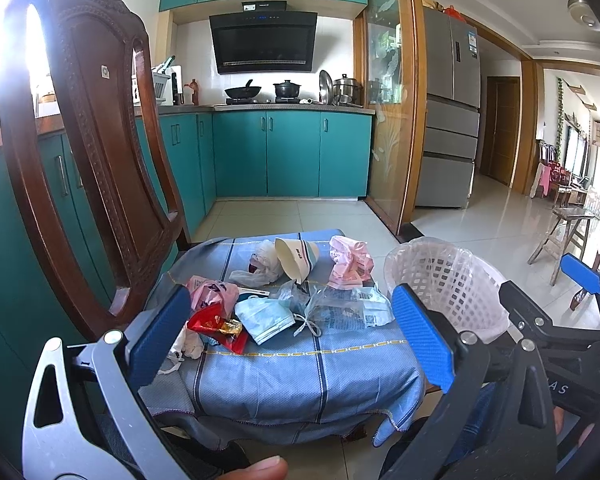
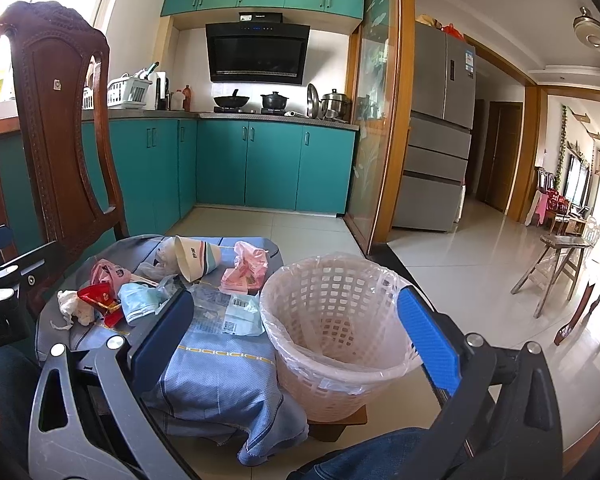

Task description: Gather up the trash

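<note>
Trash spread over the blue cloth of the bench (image 1: 300, 372): red wrapper (image 1: 216, 326), face mask (image 1: 266, 322), paper cup (image 1: 296, 256) on its side, pink bags, clear packaging (image 1: 352, 308). Lined pink basket (image 2: 336, 332) set at the right edge, probably to keep each drop short. Left gripper (image 1: 288, 340) hovering before the pile, fingers wide, holding nothing. Right gripper (image 2: 300, 320) level, framing the basket, fingers wide, also without load.

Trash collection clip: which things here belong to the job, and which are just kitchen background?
Job:
paper cup
pink wrapper
blue face mask
red snack packet
crumpled tissue
lined basket
left tool, right tool, both open

Background:
wooden chair
wok
fridge
stool
</note>
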### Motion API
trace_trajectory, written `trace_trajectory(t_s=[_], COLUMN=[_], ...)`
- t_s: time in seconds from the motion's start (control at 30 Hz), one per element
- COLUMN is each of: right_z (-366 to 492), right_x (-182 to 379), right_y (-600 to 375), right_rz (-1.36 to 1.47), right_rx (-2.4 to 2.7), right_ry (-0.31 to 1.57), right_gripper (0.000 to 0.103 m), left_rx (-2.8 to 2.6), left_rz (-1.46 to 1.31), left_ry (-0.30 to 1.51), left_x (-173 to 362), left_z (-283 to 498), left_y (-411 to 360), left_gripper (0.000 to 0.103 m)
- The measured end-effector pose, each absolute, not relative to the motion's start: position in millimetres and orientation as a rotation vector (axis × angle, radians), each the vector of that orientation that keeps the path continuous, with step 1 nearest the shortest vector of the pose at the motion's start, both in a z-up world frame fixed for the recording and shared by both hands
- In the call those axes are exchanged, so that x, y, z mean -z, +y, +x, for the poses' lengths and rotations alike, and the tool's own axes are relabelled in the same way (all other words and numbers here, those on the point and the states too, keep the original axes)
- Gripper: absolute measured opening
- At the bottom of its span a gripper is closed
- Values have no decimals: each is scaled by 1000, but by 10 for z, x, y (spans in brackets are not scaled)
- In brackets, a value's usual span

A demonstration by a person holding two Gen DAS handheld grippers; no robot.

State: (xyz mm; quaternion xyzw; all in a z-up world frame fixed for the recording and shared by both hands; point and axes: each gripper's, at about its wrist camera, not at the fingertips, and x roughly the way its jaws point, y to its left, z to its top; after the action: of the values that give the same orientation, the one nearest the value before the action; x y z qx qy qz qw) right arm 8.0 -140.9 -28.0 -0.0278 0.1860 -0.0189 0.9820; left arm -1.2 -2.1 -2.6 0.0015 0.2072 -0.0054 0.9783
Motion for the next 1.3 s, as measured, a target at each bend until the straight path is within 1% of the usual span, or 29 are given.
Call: trace_trajectory(t_s=[1.0, 1.3], right_z=[53, -59], right_x=[329, 265], right_y=[-1429, -1485], right_rz=[-52, 8], right_rx=[47, 7], right_ry=[359, 276], right_gripper=[100, 100], left_rx=[3, -3], left_rz=[6, 4], left_ry=[432, 450], left_x=[89, 140], left_z=[30, 64], left_y=[-3, 14], left_gripper=[100, 100])
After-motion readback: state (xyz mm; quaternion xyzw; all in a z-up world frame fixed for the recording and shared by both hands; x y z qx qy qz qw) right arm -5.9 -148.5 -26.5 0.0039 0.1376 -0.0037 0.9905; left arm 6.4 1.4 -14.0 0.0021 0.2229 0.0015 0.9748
